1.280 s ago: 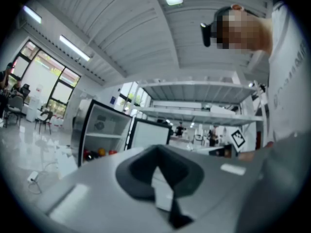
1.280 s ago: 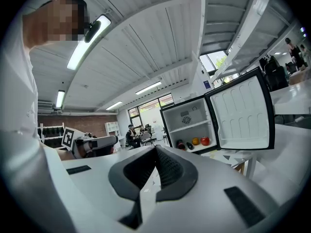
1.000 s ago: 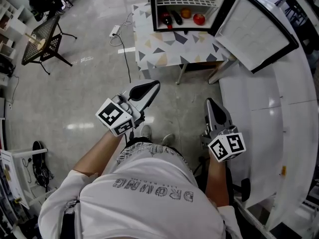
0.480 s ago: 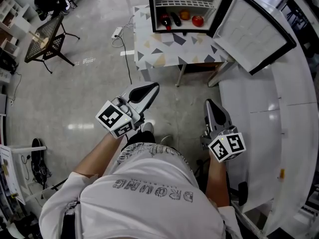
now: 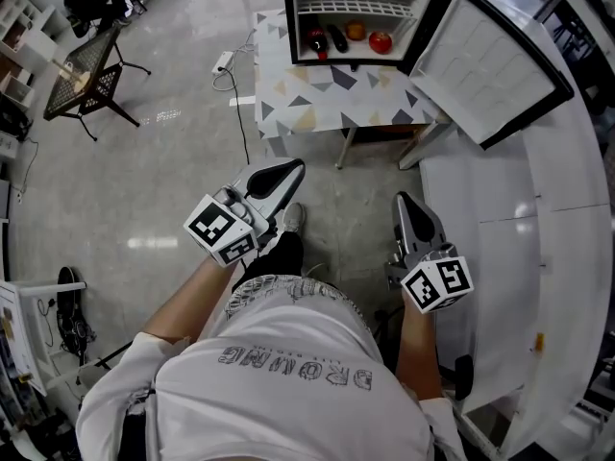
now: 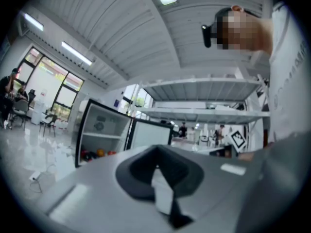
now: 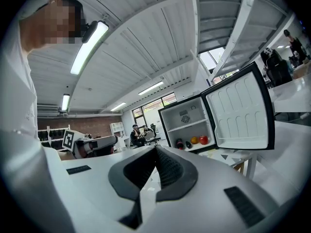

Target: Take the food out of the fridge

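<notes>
Grey left tongs (image 6: 156, 155), right tongs (image 7: 155, 154): closed

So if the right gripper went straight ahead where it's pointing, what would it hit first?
Probably the open fridge, near its left side. The right gripper, jaws shut and empty, has only open air before that, though depth is hard to judge.

Glossy polished floor (image 5: 144, 190); smooth white plastic fridge door (image 5: 485, 60).

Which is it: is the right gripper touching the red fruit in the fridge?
Apart. The head view shows the right gripper low in the picture, with floor and table between it and the red fruit.
</notes>
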A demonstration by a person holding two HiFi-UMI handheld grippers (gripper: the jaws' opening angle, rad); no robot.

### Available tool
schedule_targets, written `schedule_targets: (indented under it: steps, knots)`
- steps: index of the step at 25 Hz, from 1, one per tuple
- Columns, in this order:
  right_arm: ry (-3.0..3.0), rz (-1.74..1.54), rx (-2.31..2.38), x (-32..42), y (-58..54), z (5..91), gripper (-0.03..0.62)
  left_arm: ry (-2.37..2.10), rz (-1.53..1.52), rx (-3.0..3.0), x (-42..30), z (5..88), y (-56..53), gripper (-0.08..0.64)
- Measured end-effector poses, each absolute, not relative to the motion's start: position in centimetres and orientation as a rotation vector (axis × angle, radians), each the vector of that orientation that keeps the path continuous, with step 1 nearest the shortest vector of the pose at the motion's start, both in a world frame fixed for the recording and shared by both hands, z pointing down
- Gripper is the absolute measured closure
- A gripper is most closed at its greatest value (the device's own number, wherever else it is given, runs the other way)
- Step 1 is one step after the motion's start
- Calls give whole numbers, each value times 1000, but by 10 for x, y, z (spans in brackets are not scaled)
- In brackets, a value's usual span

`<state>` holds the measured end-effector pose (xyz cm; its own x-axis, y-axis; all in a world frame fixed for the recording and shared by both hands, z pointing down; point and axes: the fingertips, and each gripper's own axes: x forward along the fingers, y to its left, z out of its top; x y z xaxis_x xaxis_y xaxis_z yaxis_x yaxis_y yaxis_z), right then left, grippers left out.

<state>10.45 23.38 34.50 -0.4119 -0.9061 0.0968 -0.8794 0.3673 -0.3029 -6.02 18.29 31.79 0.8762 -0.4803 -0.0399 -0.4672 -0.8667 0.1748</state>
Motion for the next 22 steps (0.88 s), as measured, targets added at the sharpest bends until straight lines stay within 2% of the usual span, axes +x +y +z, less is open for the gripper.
schedule_targets:
  steps: [22]
  knots:
    - [2541, -538, -1691, 104, 93, 366, 603, -717, -116, 2834, -59, 343, 36, 552]
